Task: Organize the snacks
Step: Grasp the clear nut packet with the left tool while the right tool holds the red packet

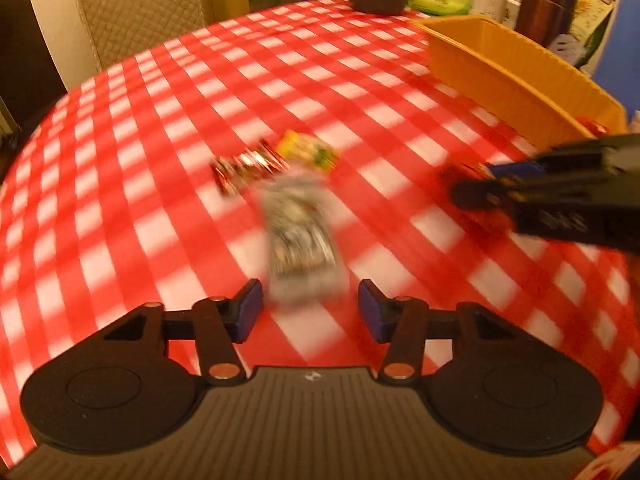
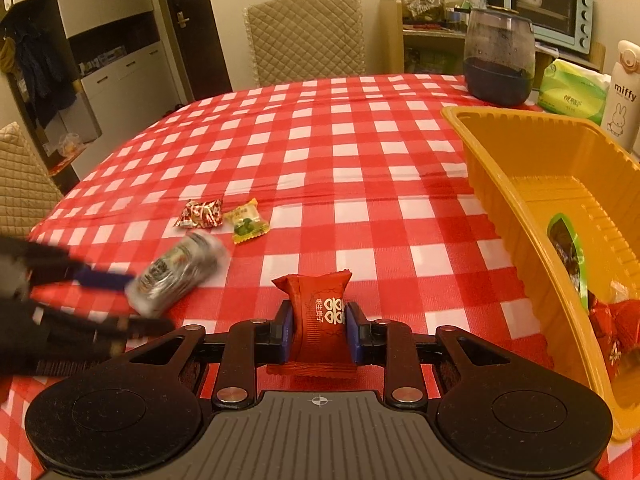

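A silver snack packet [image 1: 300, 232] [image 2: 180, 270] lies blurred on the red checked tablecloth. Its near end sits between the fingers of my left gripper [image 1: 310, 310] [image 2: 132, 300], which is open, with a small gap showing at each pad. My right gripper [image 2: 319, 330] [image 1: 468, 184] is shut on a red snack packet [image 2: 316, 292], held upright just left of the orange tray [image 2: 480, 152] [image 1: 480, 68]. A red-and-white candy [image 2: 200, 214] [image 1: 248, 168] and a yellow-green candy [image 2: 246, 222] [image 1: 308, 150] lie side by side beyond the silver packet.
The tray holds a green-edged packet [image 2: 568, 248] and red packets [image 2: 612, 320]. Behind it stand a dark jar [image 2: 500, 68], a green tissue pack [image 2: 572, 88] and a white bottle [image 2: 620, 104]. A quilted chair [image 2: 304, 36] stands at the far table edge.
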The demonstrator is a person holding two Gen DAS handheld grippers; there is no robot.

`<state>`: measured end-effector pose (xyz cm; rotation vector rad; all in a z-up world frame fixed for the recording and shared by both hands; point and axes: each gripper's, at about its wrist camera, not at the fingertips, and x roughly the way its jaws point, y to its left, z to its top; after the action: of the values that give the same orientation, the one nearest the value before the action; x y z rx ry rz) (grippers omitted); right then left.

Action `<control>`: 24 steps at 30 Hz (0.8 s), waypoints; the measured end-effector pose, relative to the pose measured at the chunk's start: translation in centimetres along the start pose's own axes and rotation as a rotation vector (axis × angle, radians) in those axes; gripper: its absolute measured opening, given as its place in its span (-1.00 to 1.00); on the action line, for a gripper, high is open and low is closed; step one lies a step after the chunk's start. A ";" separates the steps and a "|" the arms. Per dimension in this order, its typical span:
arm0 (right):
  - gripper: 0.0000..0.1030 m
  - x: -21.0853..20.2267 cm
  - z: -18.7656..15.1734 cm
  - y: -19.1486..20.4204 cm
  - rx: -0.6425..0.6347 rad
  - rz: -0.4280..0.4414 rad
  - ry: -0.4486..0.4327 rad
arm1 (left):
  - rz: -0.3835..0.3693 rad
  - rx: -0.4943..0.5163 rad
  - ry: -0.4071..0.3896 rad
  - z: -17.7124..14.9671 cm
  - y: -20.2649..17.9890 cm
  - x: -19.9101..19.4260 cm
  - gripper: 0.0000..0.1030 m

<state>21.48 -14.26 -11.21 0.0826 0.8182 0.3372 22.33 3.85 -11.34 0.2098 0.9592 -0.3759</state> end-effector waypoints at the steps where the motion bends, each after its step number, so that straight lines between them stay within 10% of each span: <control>1: -0.47 -0.2 -0.1 -0.1 0.003 0.001 0.000 | -0.018 -0.001 -0.002 -0.4 -0.4 -0.3 -0.06; 13: -0.47 -1.2 -0.6 -1.1 0.043 -0.024 -0.013 | 0.067 -0.247 -0.113 1.2 0.6 0.3 0.17; 24: -0.47 -0.9 -0.8 -1.2 0.047 -0.028 -0.009 | 0.151 -0.308 -0.129 2.2 0.3 2.2 -0.02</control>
<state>20.67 -15.77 -11.40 0.1161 0.8179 0.2913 25.28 2.89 -11.94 -0.0226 0.8553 -0.0984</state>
